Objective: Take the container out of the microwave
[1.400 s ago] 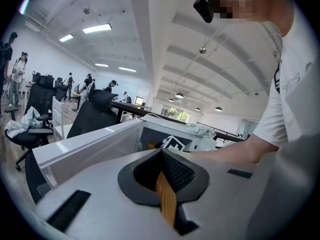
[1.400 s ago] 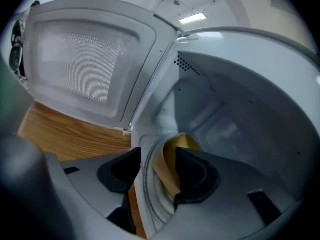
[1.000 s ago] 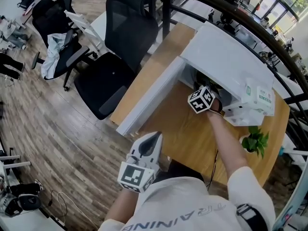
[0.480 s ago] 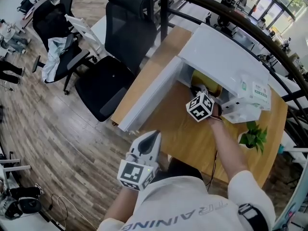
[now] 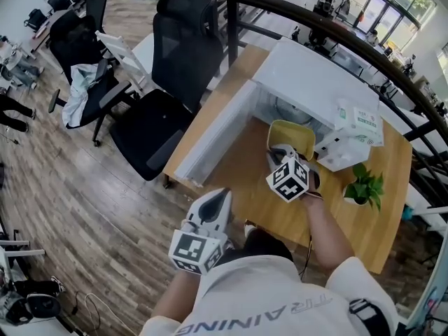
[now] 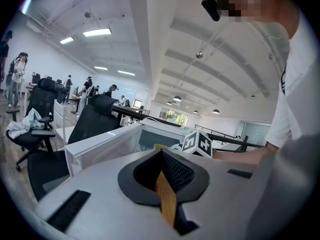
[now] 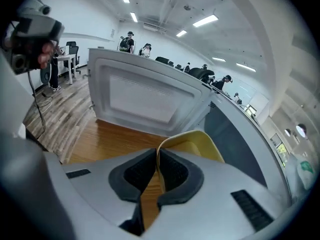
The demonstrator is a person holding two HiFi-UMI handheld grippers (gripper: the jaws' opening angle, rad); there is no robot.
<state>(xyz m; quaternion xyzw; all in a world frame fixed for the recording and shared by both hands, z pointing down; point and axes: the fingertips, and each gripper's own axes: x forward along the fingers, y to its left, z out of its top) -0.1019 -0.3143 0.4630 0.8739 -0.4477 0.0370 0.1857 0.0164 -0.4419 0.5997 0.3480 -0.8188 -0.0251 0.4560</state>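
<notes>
Just outside the open microwave, the head view shows the right gripper holding the yellow container above the wooden table, with the left gripper nearer, off the table's near edge. In the left gripper view its fingers are pressed together on nothing. In the right gripper view the fingers clamp the container's near rim, the open door beyond at left.

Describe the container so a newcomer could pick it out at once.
On the wooden table stands a white microwave with its door swung open. Just in front of the opening is a shallow container, pinched at its rim by the right gripper. It is the only yellow thing there; its neighbours are white boxes and a green potted plant.
</notes>
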